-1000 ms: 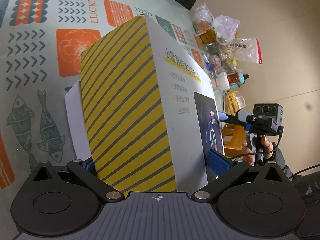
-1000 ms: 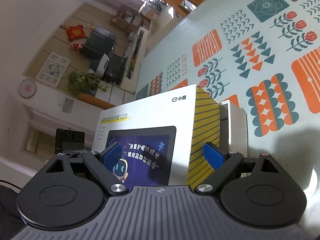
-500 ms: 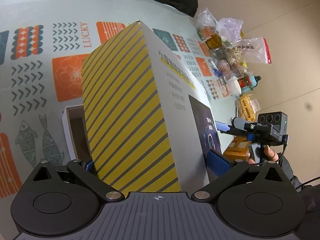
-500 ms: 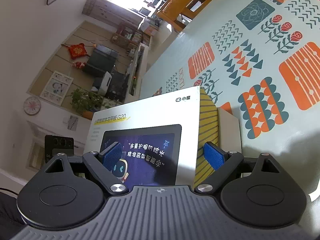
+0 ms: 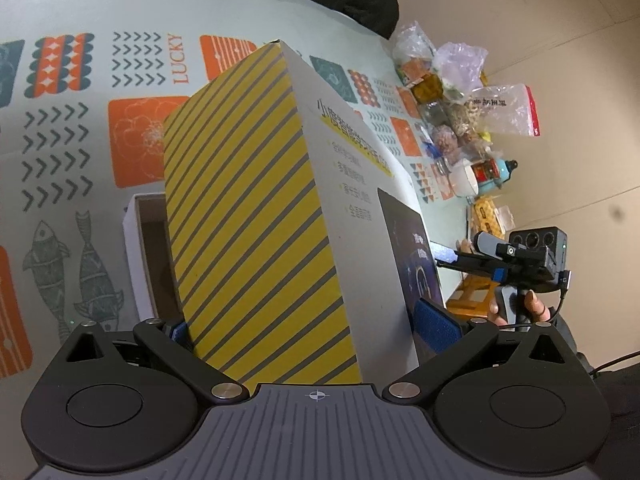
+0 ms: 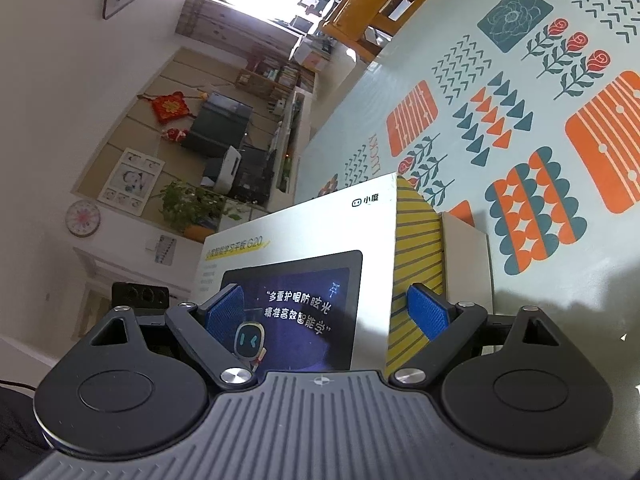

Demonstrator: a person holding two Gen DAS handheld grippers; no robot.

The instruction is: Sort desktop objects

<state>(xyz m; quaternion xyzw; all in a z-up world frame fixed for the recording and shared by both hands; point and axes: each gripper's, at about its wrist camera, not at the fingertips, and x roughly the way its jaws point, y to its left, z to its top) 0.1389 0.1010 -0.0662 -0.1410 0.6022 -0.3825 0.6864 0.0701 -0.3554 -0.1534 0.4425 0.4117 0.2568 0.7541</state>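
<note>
Tablet box (image 5: 256, 208): held above the bench (image 5: 80, 8), over a white tray (image 5: 134, 248); clamped by left hand-held gripper (image 5: 304, 320) & right hand-held gripper (image 6: 324, 312). Stiff, smooth cardboard, prob. light; best gripped at opposite ends.

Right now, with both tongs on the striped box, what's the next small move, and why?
Probably raise the striped box straight up, keeping it level. The left tongs and right tongs clamp opposite ends, and its lower edge overlaps the open white tray, so sliding sideways could snag.
</note>
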